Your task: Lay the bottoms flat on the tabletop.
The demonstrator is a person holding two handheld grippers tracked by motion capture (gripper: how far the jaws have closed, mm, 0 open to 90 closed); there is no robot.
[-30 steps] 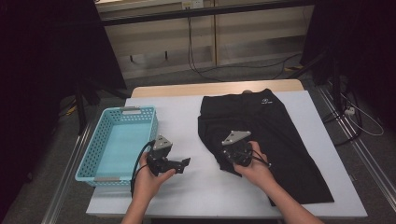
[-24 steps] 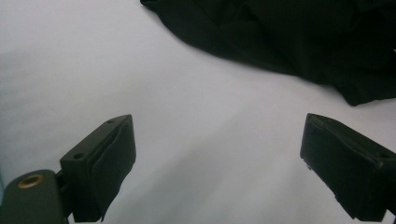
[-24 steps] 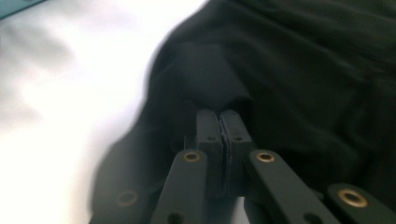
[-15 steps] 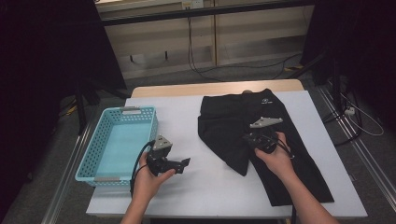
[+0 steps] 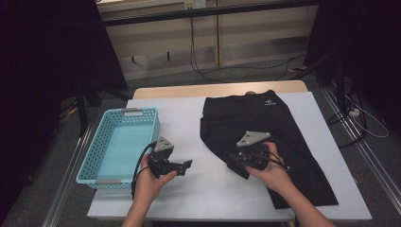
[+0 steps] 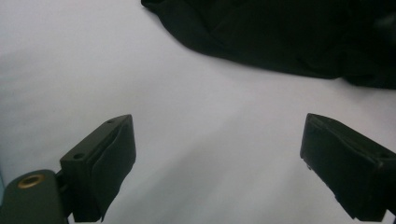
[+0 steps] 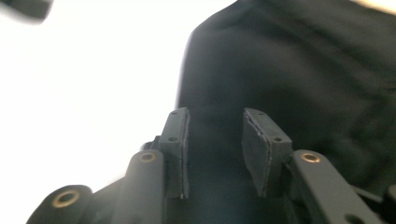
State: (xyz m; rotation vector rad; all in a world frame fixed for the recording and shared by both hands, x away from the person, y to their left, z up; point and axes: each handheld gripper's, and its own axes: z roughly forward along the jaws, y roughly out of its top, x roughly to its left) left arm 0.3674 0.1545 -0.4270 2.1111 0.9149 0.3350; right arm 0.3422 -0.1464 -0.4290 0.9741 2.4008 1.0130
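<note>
A black fabric garment (image 5: 265,137), seemingly a pair of shorts with a small white logo near its far edge, is laid flat on the right half of the white-topped bench (image 5: 189,118), one leg being stretched toward the near right corner. The right claw (image 5: 235,162) is held by the person's right hand (image 5: 270,168) at the garment's near left edge, where the cloth is bunched into a fold; in the right gripper view the right claw (image 7: 215,144) is seen narrowed but not pressed together, with dark cloth lying in the gap between the jaws, and whether the cloth is actually pinched cannot be told. The left claw (image 5: 186,165) is held by the left hand (image 5: 149,182) over bare bench surface, just beside the pale blue perforated plastic basket (image 5: 97,156) that is set at the bench's left side. In the left gripper view the left claw (image 6: 217,158) is seen spread wide, nothing being held, with the garment's edge well ahead of it.
</note>
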